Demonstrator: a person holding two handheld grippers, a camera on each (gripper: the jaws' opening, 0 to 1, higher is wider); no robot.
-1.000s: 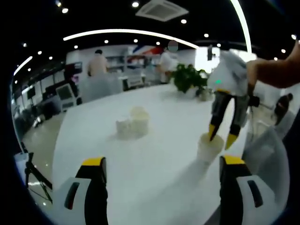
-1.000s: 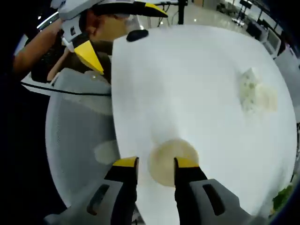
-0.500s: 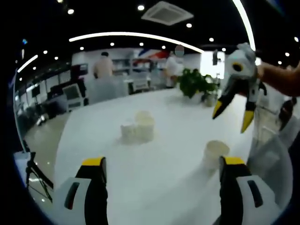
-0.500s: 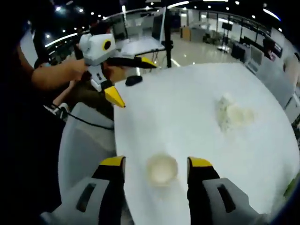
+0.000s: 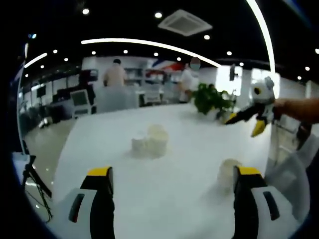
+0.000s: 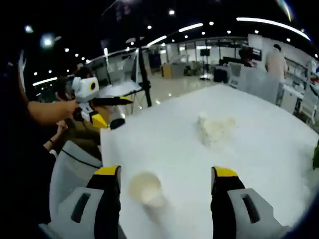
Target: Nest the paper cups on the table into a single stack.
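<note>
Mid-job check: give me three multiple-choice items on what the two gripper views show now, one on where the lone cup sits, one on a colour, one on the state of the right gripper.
1. Where is the lone paper cup?
A. Near the table edge, apart from the cup cluster
B. Inside the cluster
C. On the floor

2. What colour are the tips of the right gripper?
A. Red
B. Yellow
C. Green

3. How is the right gripper?
A. Shut on the cup
B. Shut on nothing
C. Open, holding nothing

Answers: 1 A, the cup stands alone near the edge; 2 B, both tips show yellow; 3 C, its jaws stand wide apart with the cup resting on the table.
</note>
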